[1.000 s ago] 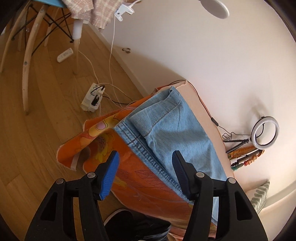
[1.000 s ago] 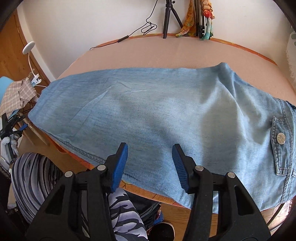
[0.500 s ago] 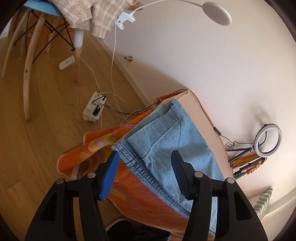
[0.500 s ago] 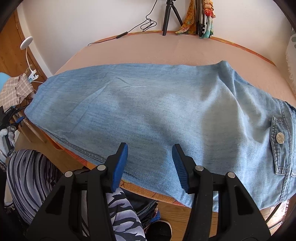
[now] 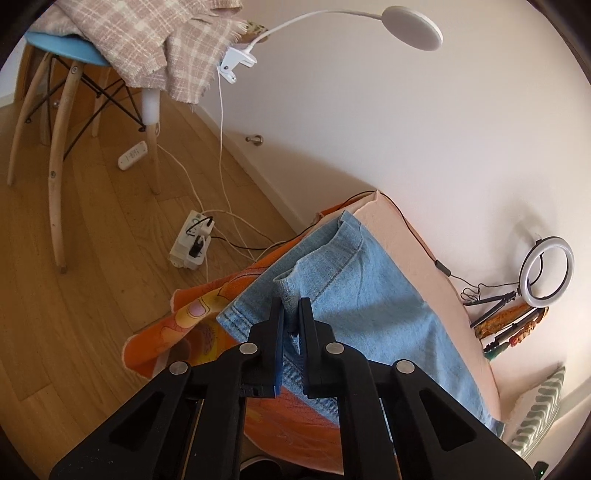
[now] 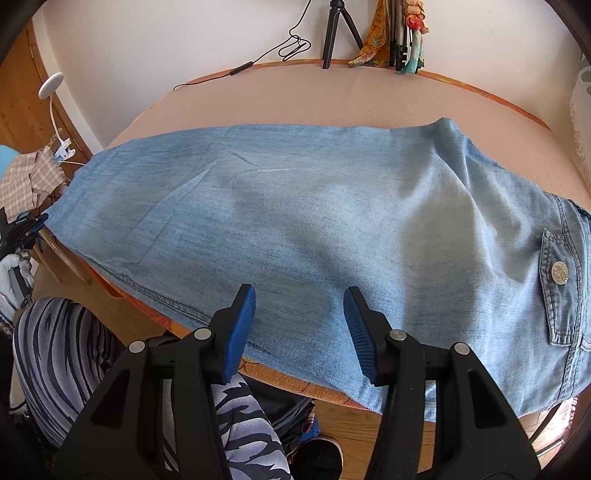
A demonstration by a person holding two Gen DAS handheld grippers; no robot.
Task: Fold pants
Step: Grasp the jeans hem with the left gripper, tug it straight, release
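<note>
Light blue denim pants [image 6: 314,221] lie flat across a table with a peach cloth [image 6: 332,99], legs to the left, a buttoned pocket [image 6: 559,273] at the right. In the left wrist view the pants' leg end [image 5: 354,288] lies at the table's end. My left gripper [image 5: 291,314] is shut on the hem of the pants' leg there. My right gripper [image 6: 299,310] is open and empty above the pants' near edge, around the middle of the legs.
An orange patterned cloth [image 5: 177,332] hangs off the table's end. A ring light on a tripod [image 5: 543,273] stands at the back by the wall. On the floor are a power strip [image 5: 192,245], a chair with a plaid blanket [image 5: 147,40] and a clip lamp [image 5: 410,26]. The person's striped legs [image 6: 74,362] are at the table's front.
My left gripper has moved in to the leg hem and shut on it. My right gripper has stayed open over the near edge, with the pants a little closer in view.
</note>
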